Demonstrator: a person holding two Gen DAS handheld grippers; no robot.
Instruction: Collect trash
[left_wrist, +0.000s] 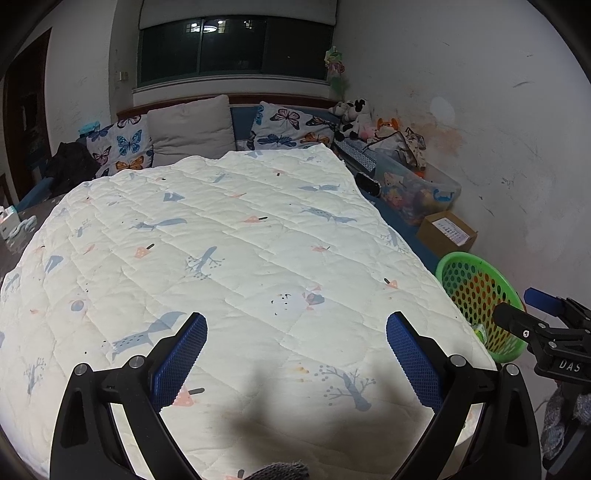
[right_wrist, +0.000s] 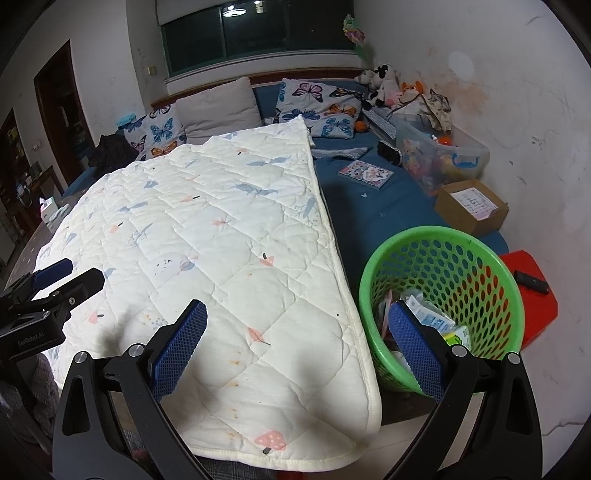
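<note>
A green perforated basket (right_wrist: 443, 258) stands on the bed's right side and holds several pieces of trash (right_wrist: 432, 319), among them white wrappers and a small yellow-green carton. The same basket (left_wrist: 476, 291) shows at the right of the left wrist view. My right gripper (right_wrist: 297, 343) is open and empty, straddling the quilt's right edge and the basket's near rim. My left gripper (left_wrist: 295, 350) is open and empty above the white patterned quilt (left_wrist: 221, 258). Each gripper shows in the other's view, the right gripper (left_wrist: 517, 306) at the right edge and the left gripper (right_wrist: 70, 275) at the left.
A blue sheet (right_wrist: 369, 206) carries a colourful booklet (right_wrist: 365, 174), a cardboard box (right_wrist: 471, 206) and a clear toy bin (right_wrist: 439, 155). A red stool (right_wrist: 532, 291) with a black remote (right_wrist: 531, 281) stands beyond the basket. Butterfly pillows (left_wrist: 125, 147) and soft toys (left_wrist: 354, 114) line the headboard.
</note>
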